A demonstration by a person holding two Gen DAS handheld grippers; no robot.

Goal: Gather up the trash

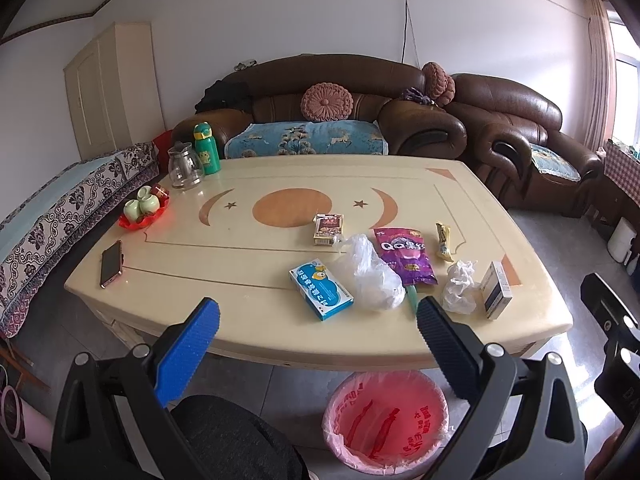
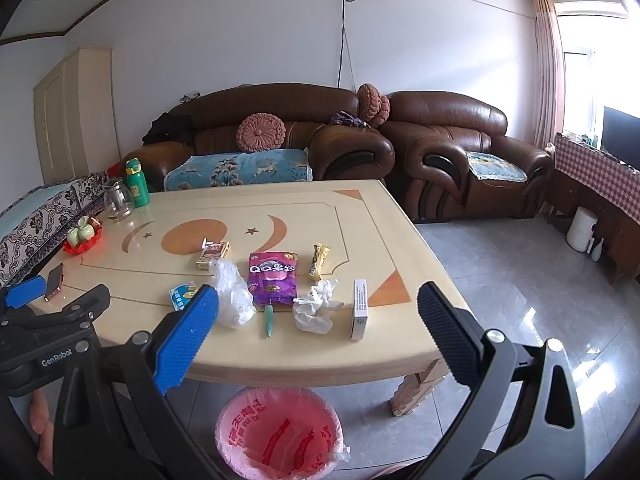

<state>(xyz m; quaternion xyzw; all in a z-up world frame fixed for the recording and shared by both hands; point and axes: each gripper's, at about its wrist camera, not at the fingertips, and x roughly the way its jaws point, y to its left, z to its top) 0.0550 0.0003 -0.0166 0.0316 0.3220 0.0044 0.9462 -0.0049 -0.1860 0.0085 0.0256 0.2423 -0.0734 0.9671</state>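
Note:
Litter lies along the near side of the cream table [image 1: 248, 264]: a blue box [image 1: 321, 289], a clear plastic bag [image 1: 372, 276], a purple snack pouch [image 1: 404, 256], a crumpled tissue [image 1: 460, 286], a white box [image 1: 496, 290], a yellow wrapper [image 1: 444, 240], a small brown carton [image 1: 328, 229] and a green stick [image 2: 269, 320]. A bin with a pink liner [image 1: 386, 420] stands on the floor under the table edge. My left gripper [image 1: 318, 322] hangs open over the near edge, holding nothing. My right gripper [image 2: 318, 318] is open too, above the tissue [image 2: 316, 308] and white box [image 2: 359, 314].
A phone [image 1: 111, 263], a red tray with green cups [image 1: 143, 208], a glass jug [image 1: 184, 165] and a green bottle [image 1: 207, 148] sit at the table's left and far side. Brown sofas [image 1: 340, 116] stand behind. Grey tiled floor [image 2: 520, 300] lies to the right.

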